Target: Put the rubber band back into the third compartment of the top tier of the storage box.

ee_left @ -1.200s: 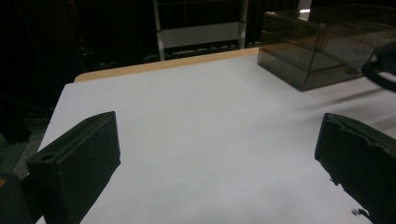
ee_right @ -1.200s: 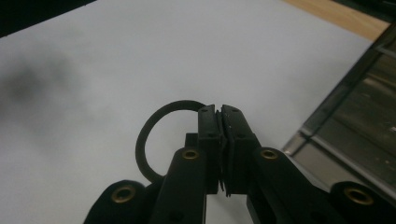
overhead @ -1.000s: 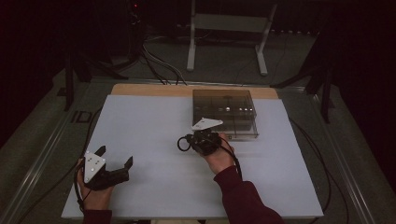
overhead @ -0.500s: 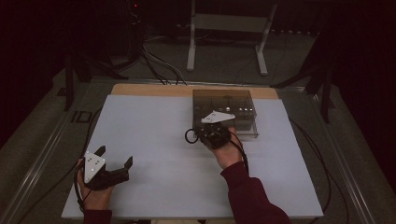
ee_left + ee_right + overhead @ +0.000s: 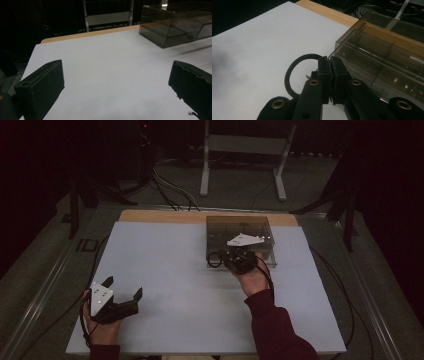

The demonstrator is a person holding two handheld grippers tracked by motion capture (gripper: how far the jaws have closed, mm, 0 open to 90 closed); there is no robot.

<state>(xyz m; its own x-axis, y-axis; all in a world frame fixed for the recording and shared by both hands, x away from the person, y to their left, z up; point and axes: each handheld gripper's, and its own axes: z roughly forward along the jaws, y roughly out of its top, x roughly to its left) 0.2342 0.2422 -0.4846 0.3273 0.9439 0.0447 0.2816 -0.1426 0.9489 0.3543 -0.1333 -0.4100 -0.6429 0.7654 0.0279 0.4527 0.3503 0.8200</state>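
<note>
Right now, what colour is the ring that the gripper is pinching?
Black. The ring shows best in the right gripper view, clamped by the right gripper.

We observe that the right tool (image 5: 220, 259) has travelled away from us and to the right across the tabletop (image 5: 165, 270). It now sits at the near wall of the smoked clear box (image 5: 240, 227), its grey plate overlapping the box.

Smoky grey box (image 5: 240, 227), white tabletop (image 5: 165, 270)
</note>
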